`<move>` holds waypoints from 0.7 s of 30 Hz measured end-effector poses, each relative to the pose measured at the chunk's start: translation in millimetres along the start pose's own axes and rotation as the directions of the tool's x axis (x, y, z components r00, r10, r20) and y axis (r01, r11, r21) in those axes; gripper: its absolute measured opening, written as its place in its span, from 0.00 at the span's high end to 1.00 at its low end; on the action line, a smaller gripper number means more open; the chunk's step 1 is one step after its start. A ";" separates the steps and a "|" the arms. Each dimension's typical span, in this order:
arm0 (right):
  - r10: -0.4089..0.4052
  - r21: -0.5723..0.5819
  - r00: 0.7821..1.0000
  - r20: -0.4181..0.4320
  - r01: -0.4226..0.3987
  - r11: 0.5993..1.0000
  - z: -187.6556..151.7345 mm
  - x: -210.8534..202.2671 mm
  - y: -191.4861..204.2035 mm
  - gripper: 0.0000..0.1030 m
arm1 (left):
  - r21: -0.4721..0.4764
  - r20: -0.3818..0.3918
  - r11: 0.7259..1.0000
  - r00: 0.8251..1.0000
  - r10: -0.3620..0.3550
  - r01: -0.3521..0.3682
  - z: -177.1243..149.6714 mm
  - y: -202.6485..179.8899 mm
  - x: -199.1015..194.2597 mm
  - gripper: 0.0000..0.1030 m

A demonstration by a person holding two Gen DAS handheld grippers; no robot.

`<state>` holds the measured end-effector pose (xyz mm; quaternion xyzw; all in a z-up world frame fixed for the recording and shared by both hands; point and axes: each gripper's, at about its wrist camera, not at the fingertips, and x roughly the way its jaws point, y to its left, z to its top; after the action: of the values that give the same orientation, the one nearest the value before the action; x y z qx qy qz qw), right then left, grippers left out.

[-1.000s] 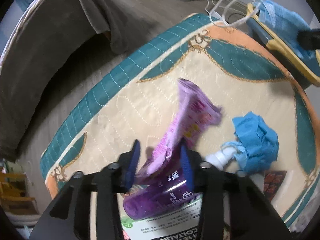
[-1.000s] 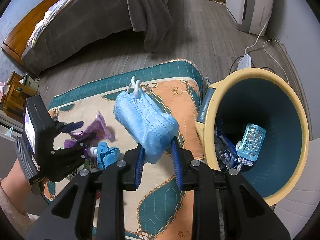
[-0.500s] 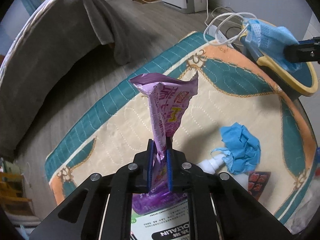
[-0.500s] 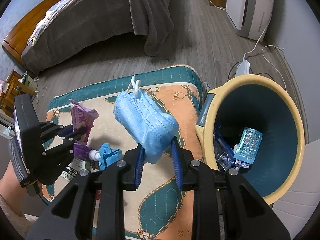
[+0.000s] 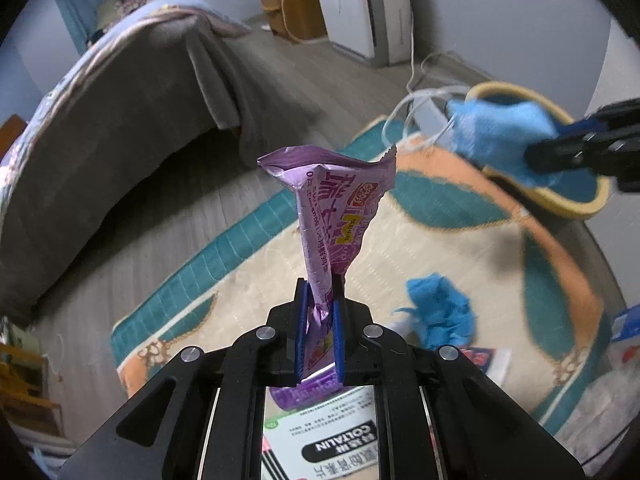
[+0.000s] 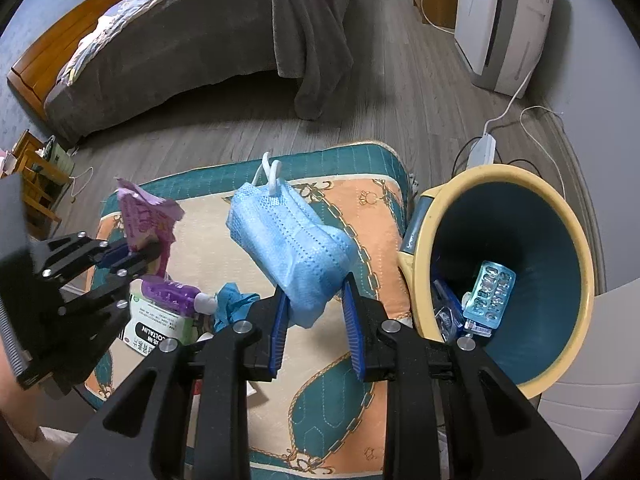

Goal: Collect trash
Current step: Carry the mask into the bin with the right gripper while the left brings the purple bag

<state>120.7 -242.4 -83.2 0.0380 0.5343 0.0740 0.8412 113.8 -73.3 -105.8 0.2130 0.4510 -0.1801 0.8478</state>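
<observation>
Your right claw (image 6: pixel 316 320) is clamped on the lower corner of the folded blue face mask (image 6: pixel 290 246), whose long axis runs up and away from the pads with the ear loops at its far tip. The move ahead turns on one relation: the yellow-rimmed bin (image 6: pixel 424 264) stands just to the right of that mask, mouth tipped toward you, so your right hand is clearly the nearer one to it and, as I judge it, needs only a short carry sideways over the rim. Your left claw (image 6: pixel 138 254) sits well on the far side of the mask from the bin, jaws nearly closed on the foot of the purple wrapper (image 5: pixel 340 208), which stands upright out of the pads, clear of the mat (image 5: pixel 460 240). It has the whole mat to cross. Only the right wrist view lets you look down into the bin, where a blister pack (image 6: pixel 489 298) already lies. The left wrist view shows just the bin's rim edge-on beyond the mask, but it shows the crumpled blue wad (image 5: pixel 440 312) on the mat near the wrapper, and the printed box (image 5: pixel 320 436) under the claw.
</observation>
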 end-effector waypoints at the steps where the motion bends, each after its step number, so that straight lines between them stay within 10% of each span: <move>1: -0.003 -0.002 1.000 0.001 0.003 1.000 -0.6 -1.2 1.2 0.76 | -0.004 0.013 1.000 1.000 -0.002 0.002 0.8 -0.8 -6.3 0.88; 21: -0.110 0.043 0.991 0.071 0.107 0.993 -6.7 -37.4 -16.8 0.76 | -0.092 0.139 0.992 0.988 -0.073 0.087 4.4 -27.7 -61.6 0.88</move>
<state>100.4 -265.3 -55.0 0.0281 0.5057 0.0164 0.8621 70.5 -92.0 -57.2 0.1401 0.4089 -0.2057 0.8780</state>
